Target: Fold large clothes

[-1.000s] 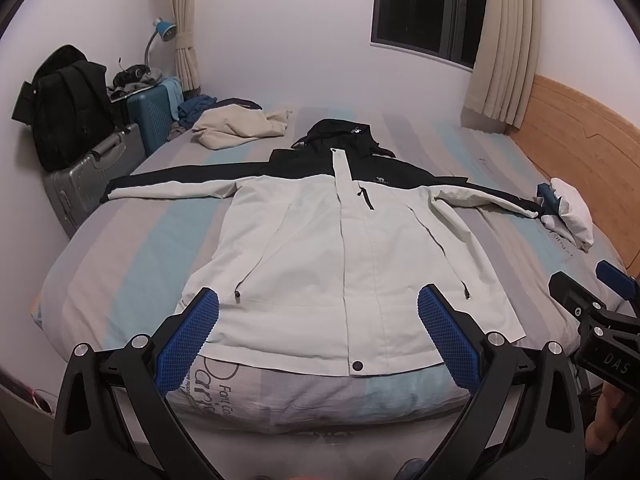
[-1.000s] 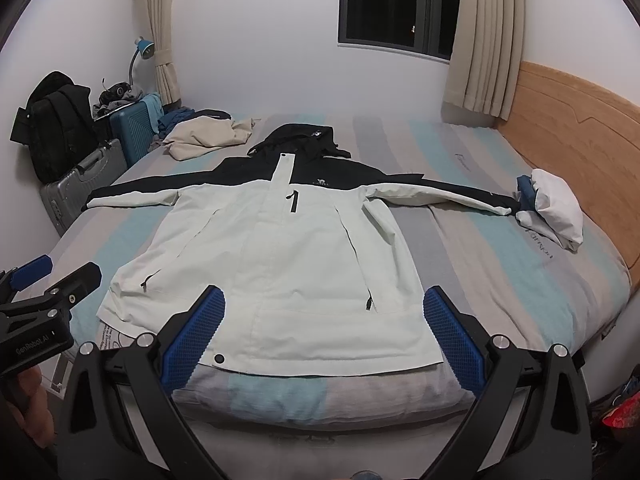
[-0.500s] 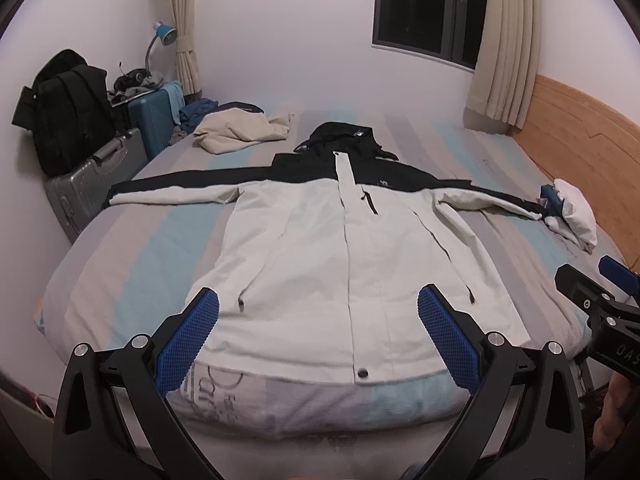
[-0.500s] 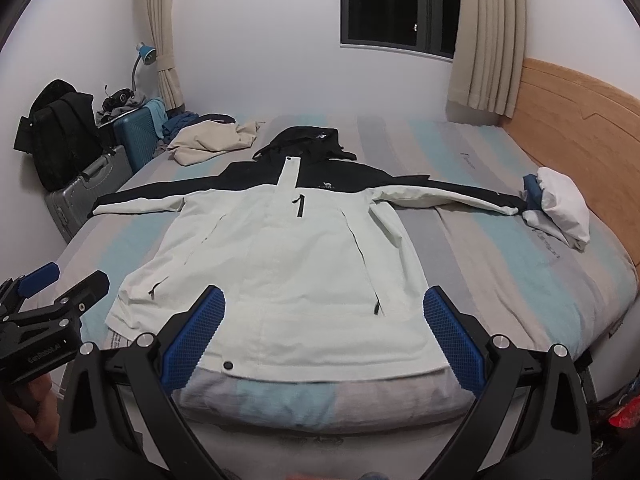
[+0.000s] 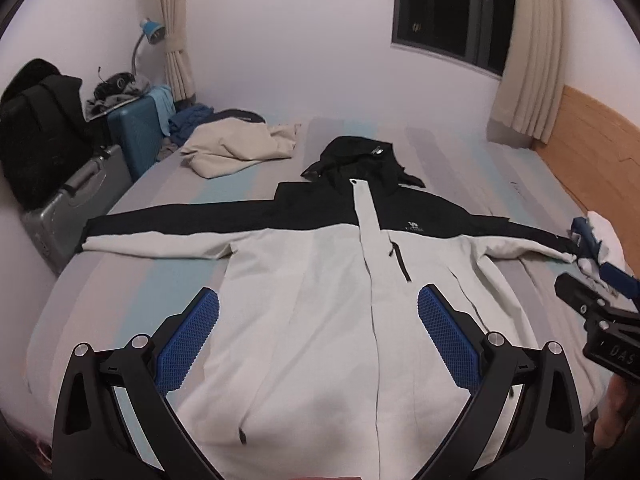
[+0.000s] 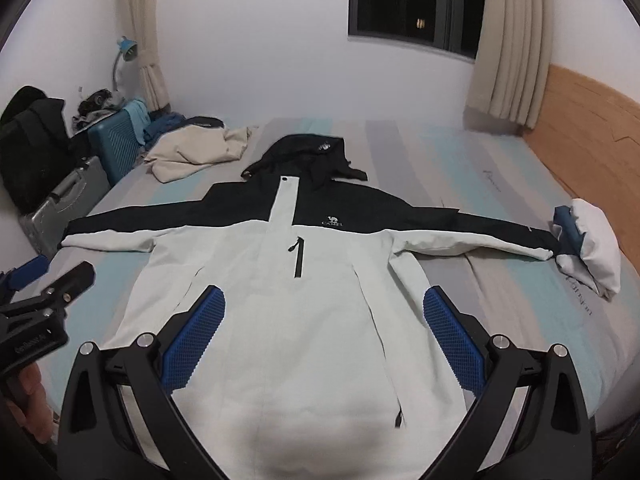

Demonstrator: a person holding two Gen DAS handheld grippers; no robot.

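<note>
A large white and black hooded jacket lies flat, face up, on the striped bed, sleeves spread out to both sides; it also fills the right wrist view. My left gripper is open and empty, hovering above the jacket's lower body. My right gripper is open and empty above the jacket's lower body, a little to the right. The right gripper shows at the left wrist view's right edge. The left gripper shows at the right wrist view's left edge.
A beige garment lies crumpled at the bed's far left. A white and blue bundle sits by the right sleeve end near the wooden headboard. Suitcases and a black bag stand left of the bed.
Both grippers have moved forward over the bed, so the jacket's hem has slid under the fingers and out of view. Both stay open.
</note>
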